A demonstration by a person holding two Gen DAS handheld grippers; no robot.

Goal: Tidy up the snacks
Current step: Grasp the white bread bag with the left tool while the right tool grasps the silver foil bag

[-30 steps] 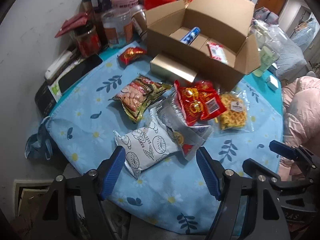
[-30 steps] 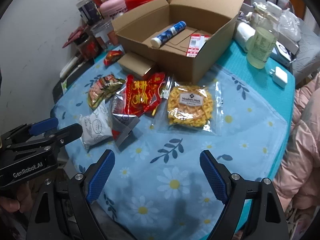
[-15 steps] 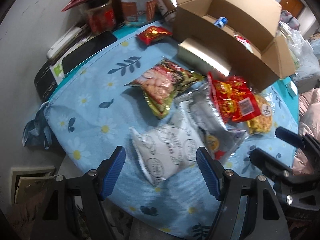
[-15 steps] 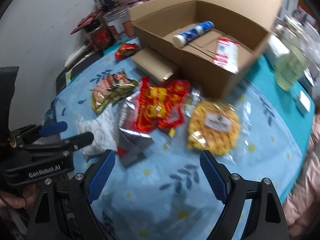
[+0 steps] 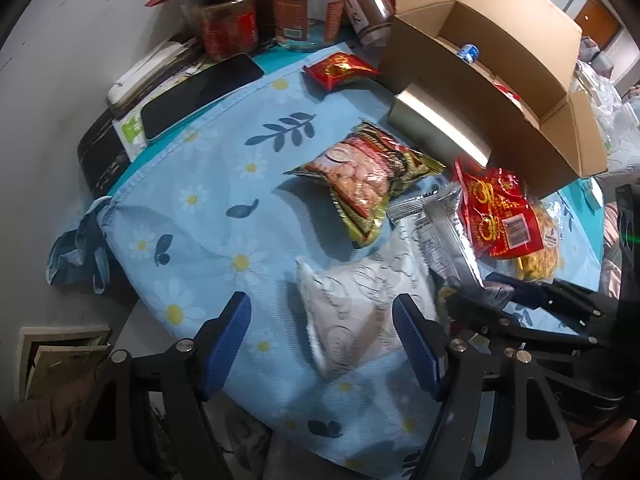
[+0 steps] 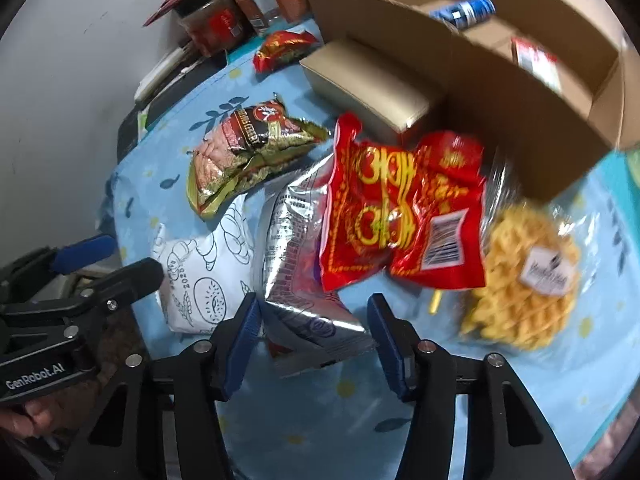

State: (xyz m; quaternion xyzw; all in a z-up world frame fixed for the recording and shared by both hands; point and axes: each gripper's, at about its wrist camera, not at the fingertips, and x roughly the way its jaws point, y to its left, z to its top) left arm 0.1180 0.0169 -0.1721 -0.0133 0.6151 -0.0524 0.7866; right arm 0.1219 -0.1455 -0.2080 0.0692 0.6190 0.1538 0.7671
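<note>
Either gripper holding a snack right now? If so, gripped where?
Nothing held yet. Right gripper has just been closing; its jaws straddle the near end of the silver foil packet, pads not visibly pressing. Left gripper stands open around the white bread-print pouch.

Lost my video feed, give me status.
Left gripper open over white packet. Right gripper closing around silver packet, not clamped. Red bag overlaps silver one.

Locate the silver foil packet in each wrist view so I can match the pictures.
Left wrist: silver foil packet right of centre, between the white pouch and red bag.
Right wrist: low centre, its near end between that camera's tongs.
Shared landmark: the cardboard box.
</note>
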